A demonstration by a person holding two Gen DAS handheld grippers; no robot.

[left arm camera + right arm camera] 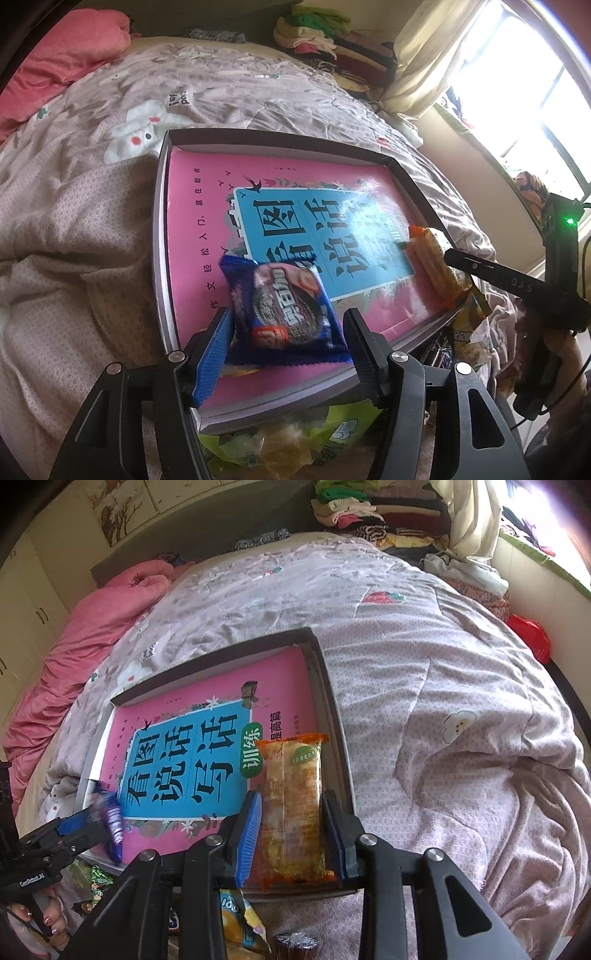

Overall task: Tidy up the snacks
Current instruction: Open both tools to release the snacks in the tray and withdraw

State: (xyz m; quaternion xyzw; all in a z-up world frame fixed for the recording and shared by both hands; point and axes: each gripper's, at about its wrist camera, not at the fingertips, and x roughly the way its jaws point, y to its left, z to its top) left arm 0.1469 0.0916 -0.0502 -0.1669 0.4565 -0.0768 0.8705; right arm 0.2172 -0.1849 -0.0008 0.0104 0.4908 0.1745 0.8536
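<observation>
A shallow dark box (162,206) lies on the bed with a pink and blue book (280,206) flat inside it. My left gripper (291,325) is shut on a blue Oreo packet (284,306) and holds it over the book's near edge. My right gripper (293,812) is shut on an orange-yellow cake packet (293,794) at the box's right side. The box (332,686) and book (184,760) also show in the right wrist view. The Oreo packet (110,819) shows there at left, and the cake packet (437,266) shows at right in the left wrist view.
More snack packets lie below the box's near edge: green and yellow ones (280,439) and a yellow one (240,923). A grey patterned quilt (424,686) covers the bed. A pink blanket (62,51) and piled clothes (332,40) lie at the far end.
</observation>
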